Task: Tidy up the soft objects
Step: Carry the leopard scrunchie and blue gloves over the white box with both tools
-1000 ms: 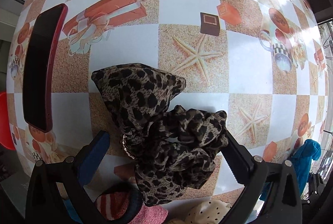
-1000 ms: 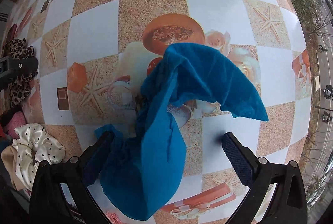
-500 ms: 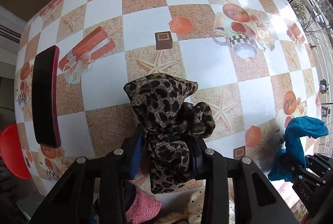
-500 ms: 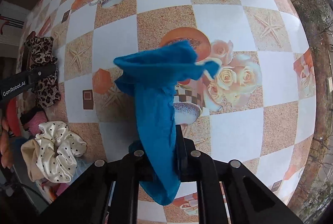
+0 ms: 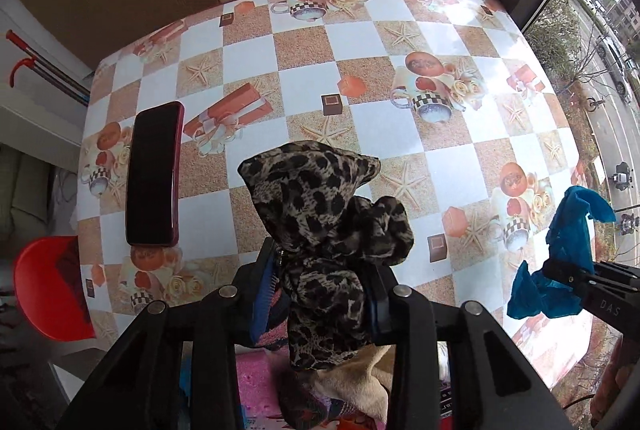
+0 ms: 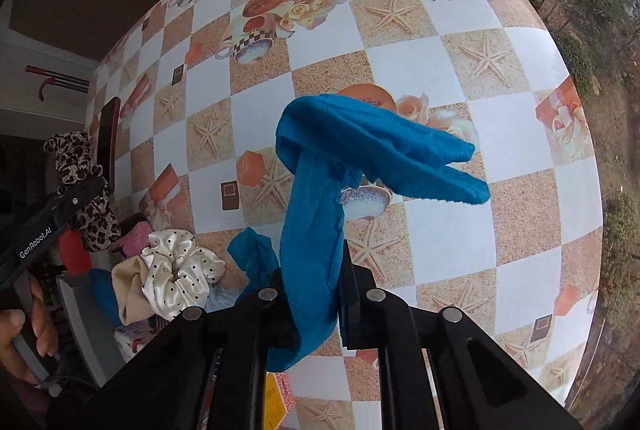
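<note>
My left gripper (image 5: 320, 270) is shut on a leopard-print scrunchie (image 5: 320, 206) and holds it lifted above the table; it also shows at the left of the right wrist view (image 6: 76, 166). My right gripper (image 6: 312, 270) is shut on a blue cloth (image 6: 360, 146) that hangs raised over the table; the cloth also shows at the right of the left wrist view (image 5: 568, 246). A white polka-dot scrunchie (image 6: 180, 270) lies in a pile of soft things at the table's near edge.
A dark red phone (image 5: 154, 174) lies on the left of the patterned table (image 5: 360, 62). A red stool (image 5: 48, 290) stands beyond the left edge. Pink and beige soft items (image 5: 260, 378) lie under my left gripper. The window and street are to the right.
Both grippers closed from open onto their items and lifted them up and away from the table surface.
</note>
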A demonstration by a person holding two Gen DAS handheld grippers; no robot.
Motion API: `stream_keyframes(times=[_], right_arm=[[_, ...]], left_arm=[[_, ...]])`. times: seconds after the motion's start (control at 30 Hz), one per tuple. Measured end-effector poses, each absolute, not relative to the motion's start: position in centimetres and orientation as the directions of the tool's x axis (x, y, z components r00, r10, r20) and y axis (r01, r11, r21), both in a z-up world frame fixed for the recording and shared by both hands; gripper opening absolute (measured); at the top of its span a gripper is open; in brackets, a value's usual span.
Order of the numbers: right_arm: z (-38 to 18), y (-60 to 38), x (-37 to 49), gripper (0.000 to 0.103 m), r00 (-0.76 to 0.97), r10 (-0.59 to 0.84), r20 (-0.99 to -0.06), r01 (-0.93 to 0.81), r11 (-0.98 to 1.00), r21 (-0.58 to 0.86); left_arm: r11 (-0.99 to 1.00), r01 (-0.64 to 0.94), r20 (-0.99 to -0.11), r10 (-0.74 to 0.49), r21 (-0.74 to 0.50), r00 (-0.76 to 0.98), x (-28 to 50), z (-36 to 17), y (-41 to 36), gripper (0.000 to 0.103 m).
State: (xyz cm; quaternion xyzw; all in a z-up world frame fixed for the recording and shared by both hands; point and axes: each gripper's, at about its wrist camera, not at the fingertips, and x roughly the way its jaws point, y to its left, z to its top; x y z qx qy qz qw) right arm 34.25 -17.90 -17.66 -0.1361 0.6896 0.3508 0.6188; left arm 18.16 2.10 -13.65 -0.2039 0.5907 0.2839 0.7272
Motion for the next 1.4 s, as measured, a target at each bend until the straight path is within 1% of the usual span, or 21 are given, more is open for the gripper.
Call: stream_keyframes(times=[0.27, 0.43, 0.6, 0.8, 0.93, 1.13, 1.4], right_arm=[[-13.9, -18.1, 31.9, 0.013, -0.205, 0.289, -0.935, -0.652, 0.672, 0.351], [-11.2, -18.3, 29.8, 0.013, -0.219, 0.327, -0.919, -0.662, 0.643, 0.386], [-8.2, -17.6, 27.3, 0.013, -0.207, 0.352, -0.913, -0.697, 0.602, 0.39], [-5.4, -15.8, 22.7, 0.014, -0.2, 0.391, -0.898, -0.73, 0.552, 0.403], [-4.6, -14.5, 18.3, 0.014, -0.215, 0.391, -0.895, -0.751, 0.52, 0.407], [-4.3, -13.9, 11.7, 0.013, -0.233, 0.362, -0.902, -0.789, 0.472, 0.393], [-5.1, -13.4, 4.5, 0.014, -0.264, 0.309, -0.914, -0.828, 0.414, 0.379]], left_arm=[[0.74, -0.671, -0.971, 0.196, 0.052, 0.141, 13.2, -10.5, -1.6, 0.04], [0.732, -0.68, -0.973, 0.184, 0.043, 0.137, 9.9, -9.4, -4.4, 0.04], [0.743, -0.668, -0.969, 0.19, 0.037, 0.157, 7.0, -8.2, -6.9, 0.04], [0.771, -0.637, -0.964, 0.183, 0.017, 0.195, 3.6, -7.0, -8.1, 0.04], [0.772, -0.635, -0.958, 0.179, -0.003, 0.222, 0.4, -6.2, -8.2, 0.04], [0.757, -0.653, -0.949, 0.208, 0.002, 0.239, -4.8, -5.0, -8.1, 0.04], [0.708, -0.706, -0.952, 0.228, 0.018, 0.205, -11.7, -5.2, -6.8, 0.04]])
